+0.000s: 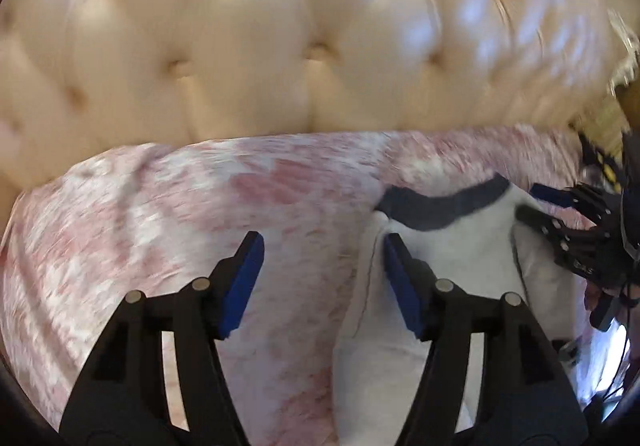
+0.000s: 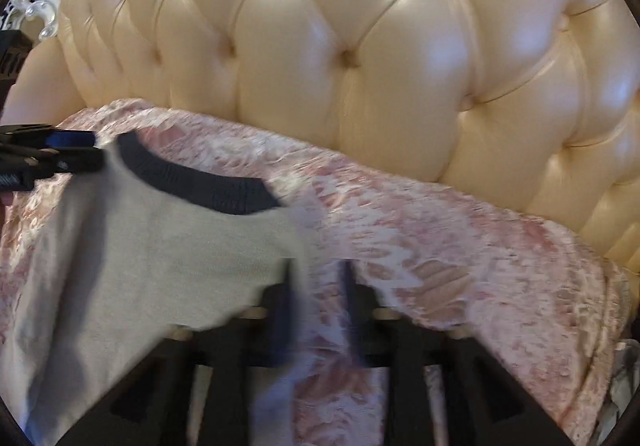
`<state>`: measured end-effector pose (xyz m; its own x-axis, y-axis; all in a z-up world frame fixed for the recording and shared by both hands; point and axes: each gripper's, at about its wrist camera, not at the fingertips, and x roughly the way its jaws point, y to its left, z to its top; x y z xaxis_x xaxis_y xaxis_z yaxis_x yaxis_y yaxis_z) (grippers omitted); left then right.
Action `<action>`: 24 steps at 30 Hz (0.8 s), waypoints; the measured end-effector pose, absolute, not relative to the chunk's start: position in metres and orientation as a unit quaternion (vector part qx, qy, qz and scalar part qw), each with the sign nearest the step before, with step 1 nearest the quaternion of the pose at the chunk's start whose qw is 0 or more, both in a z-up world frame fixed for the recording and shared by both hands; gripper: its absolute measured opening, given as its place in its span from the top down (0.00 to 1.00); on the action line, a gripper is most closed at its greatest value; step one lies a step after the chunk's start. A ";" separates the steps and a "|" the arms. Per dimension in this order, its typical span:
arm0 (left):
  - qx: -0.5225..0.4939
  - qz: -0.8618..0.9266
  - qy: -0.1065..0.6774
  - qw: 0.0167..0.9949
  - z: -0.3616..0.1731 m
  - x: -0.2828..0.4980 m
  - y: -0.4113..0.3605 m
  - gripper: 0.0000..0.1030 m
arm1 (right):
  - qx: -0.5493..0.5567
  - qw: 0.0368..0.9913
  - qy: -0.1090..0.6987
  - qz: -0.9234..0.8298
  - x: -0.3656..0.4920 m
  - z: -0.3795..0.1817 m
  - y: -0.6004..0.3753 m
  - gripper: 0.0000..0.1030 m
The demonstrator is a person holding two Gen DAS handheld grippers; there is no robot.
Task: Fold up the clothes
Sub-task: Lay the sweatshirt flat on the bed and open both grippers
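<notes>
Garment count: one white shirt point(image 2: 160, 246) with dark collar point(image 2: 200, 182), lying on pink bedspread point(image 2: 440, 246) near headboard point(image 2: 360, 46). Left gripper point(image 1: 324, 258) fingers spread wide; right gripper point(image 2: 316, 286) narrower, both empty.

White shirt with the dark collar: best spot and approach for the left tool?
Grip the white shirt at the shoulder edge beside the dark collar. Come in from the shirt's left side, low over the pink bedspread: that folded edge already lies near the open left tool.
</notes>
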<state>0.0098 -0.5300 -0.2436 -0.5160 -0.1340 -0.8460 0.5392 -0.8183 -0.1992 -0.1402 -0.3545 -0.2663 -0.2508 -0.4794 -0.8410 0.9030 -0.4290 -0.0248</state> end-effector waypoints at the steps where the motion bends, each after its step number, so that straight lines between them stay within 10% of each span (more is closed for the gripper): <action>1: 0.443 -0.843 0.227 0.206 -0.234 0.022 -0.531 0.37 | 0.396 0.460 0.258 -0.751 -0.142 -0.259 -0.348 0.40; 3: 0.423 -0.847 0.245 0.210 -0.213 0.053 -0.528 0.37 | 0.390 0.458 0.244 -0.761 -0.149 -0.244 -0.342 0.24; 19: 0.346 -0.800 0.451 0.192 -0.203 0.305 -0.343 0.38 | 0.354 0.447 0.220 -0.792 -0.022 -0.165 -0.203 0.20; 24: 0.356 -0.766 0.510 0.162 -0.234 0.325 -0.323 0.57 | 0.383 0.478 0.184 -0.769 0.045 -0.181 -0.165 0.20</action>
<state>0.3246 -0.3232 -0.2343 -0.6939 0.1144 -0.7109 0.6114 -0.4280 -0.6656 0.0449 -0.1650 -0.1811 -0.2507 -0.5940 -0.7644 0.8752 -0.4765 0.0833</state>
